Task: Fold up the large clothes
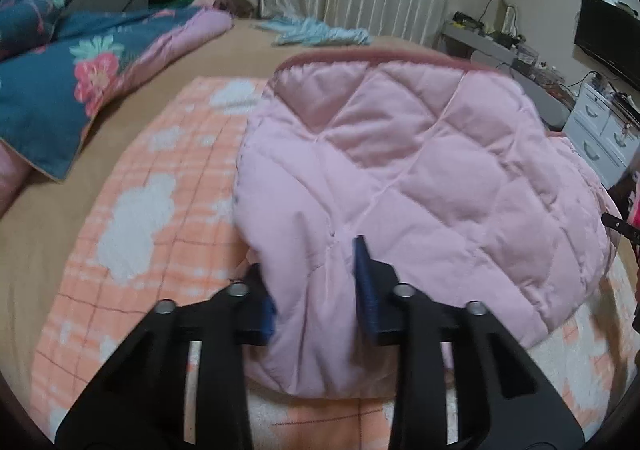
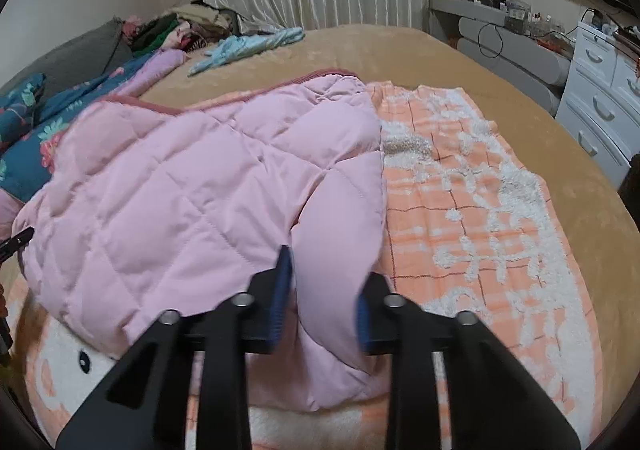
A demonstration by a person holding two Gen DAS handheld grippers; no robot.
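Note:
A pink quilted jacket (image 1: 420, 177) lies folded over on an orange-and-white checked blanket (image 1: 160, 185) on the bed. Its dark pink ribbed hem runs along the far edge. My left gripper (image 1: 316, 290) has its jaws apart around a thick fold at the jacket's near left edge; the padded cloth fills the gap. In the right wrist view the jacket (image 2: 180, 185) lies to the left, on the blanket (image 2: 480, 201). My right gripper (image 2: 322, 298) likewise straddles a puffy fold at the jacket's near right edge, jaws apart.
A blue floral duvet (image 1: 52, 89) is bunched at the left of the tan bed. A light blue garment (image 1: 320, 34) lies near the curtains. A white drawer unit (image 2: 600, 105) and a cluttered grey shelf (image 2: 480, 9) stand at the right.

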